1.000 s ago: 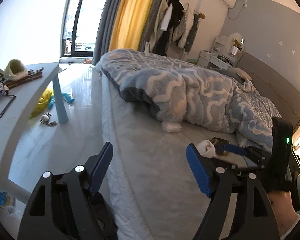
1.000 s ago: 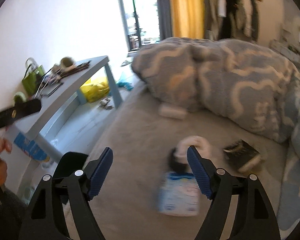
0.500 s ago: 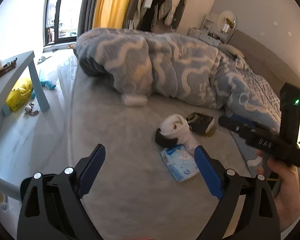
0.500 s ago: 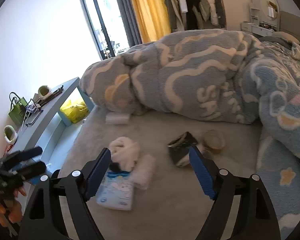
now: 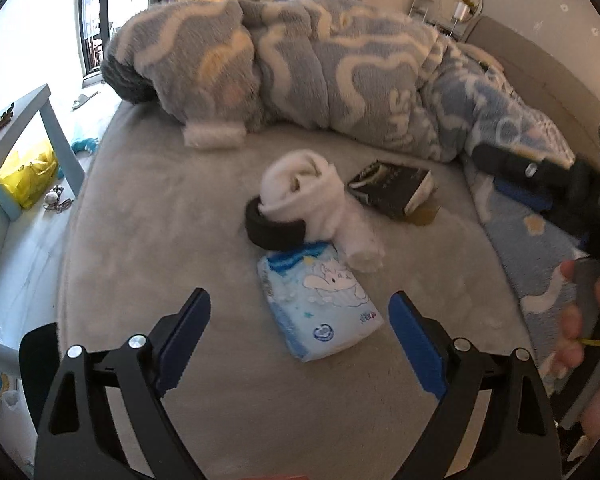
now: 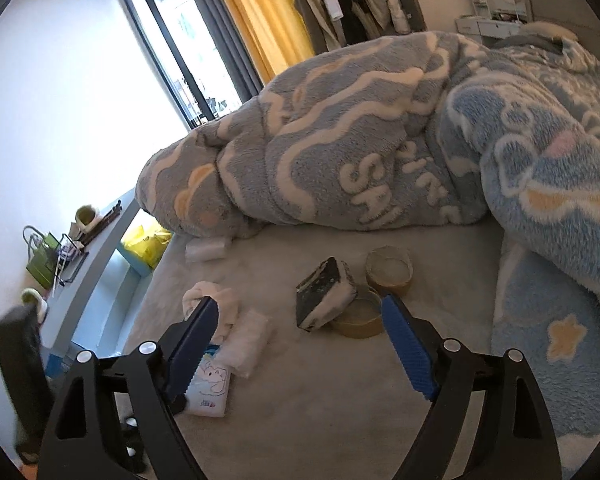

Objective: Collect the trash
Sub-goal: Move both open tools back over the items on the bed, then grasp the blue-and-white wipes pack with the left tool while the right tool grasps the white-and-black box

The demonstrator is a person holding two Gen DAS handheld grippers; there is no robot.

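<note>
Left wrist view: the bed (image 5: 148, 240), covered in a grey sheet, fills the field beyond the tongs. A bunched blue-and-grey fleece blanket (image 5: 320, 76) lies across the far side of it, well beyond both fingertips. To the left of the left gripper (image 5: 299, 318), off the bed edge, stands a pale blue table (image 5: 56, 136) with a yellow bag (image 5: 28, 176) beneath it.

The trash items lie on the sheet ahead of the tongs. A blue-and-white tissue pack (image 5: 320, 304) lies flat directly between and just beyond the left gripper's two blue pads, not touching either. Beyond it, touching its far edge, is a white cloth bundle (image 5: 308, 192) resting in a black ring (image 5: 274, 228). To the right of that sits a dark box (image 5: 392, 192), tilted. A small white roll (image 5: 214, 136) lies against the blanket's near edge.

Left gripper: released, jaws spread wide, nothing clamped.

Right wrist view: the right gripper (image 6: 300, 338) is also released, jaws spread with nothing between the pads. The dark box (image 6: 324, 300) stands just beyond the gap, leaning on a round tan container (image 6: 360, 316); a second tan container (image 6: 388, 270) stands just behind. The tissue pack (image 6: 212, 388) lies behind the left finger, partly hidden by it.

The person's hand (image 5: 584, 320) holding the right tool appears at the left view's right edge.
</note>
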